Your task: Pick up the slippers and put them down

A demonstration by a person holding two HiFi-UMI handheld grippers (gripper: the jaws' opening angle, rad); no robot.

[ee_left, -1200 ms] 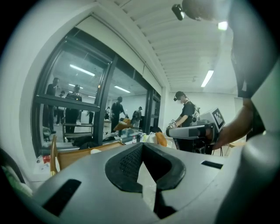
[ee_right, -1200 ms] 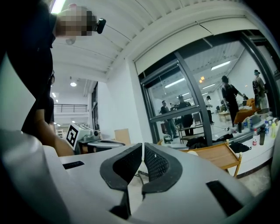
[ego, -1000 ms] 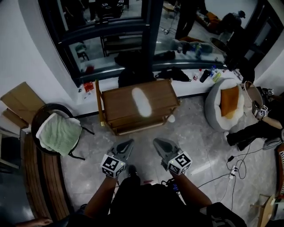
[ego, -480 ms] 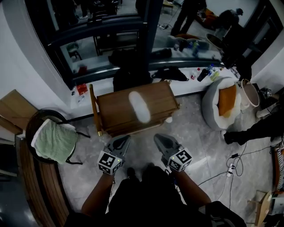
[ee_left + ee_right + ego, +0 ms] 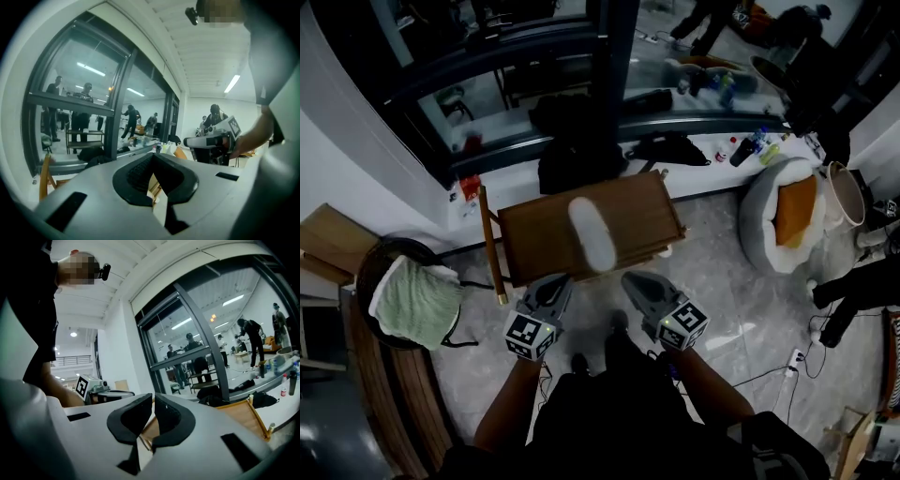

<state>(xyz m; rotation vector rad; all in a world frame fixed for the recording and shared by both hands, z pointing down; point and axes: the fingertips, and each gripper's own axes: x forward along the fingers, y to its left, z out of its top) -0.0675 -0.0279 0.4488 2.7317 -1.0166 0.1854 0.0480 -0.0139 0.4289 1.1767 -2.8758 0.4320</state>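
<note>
A white slipper (image 5: pixel 589 232) is seen lying on top of the wooden counter (image 5: pixel 534 239), near the middle of that top, with its length running from the counter's far edge to its near edge. The left claw (image 5: pixel 555 287) is held at the counter's near edge, a little to the left of the slipper. The right claw (image 5: pixel 635 284) is held at the same edge, a little to the right of it. Both are kept apart from the slipper and are pointed toward the counter. Each claw is closed, its pads brought together with nothing caught between them. To the left of the counter a green towel (image 5: pixel 414 300) is draped over a dark round chair (image 5: pixel 373 262). To the right of the counter a grey round floor bed (image 5: pixel 759 211) with an orange cushion (image 5: pixel 794 211) is set on the tiled floor (image 5: pixel 722 300).
</note>
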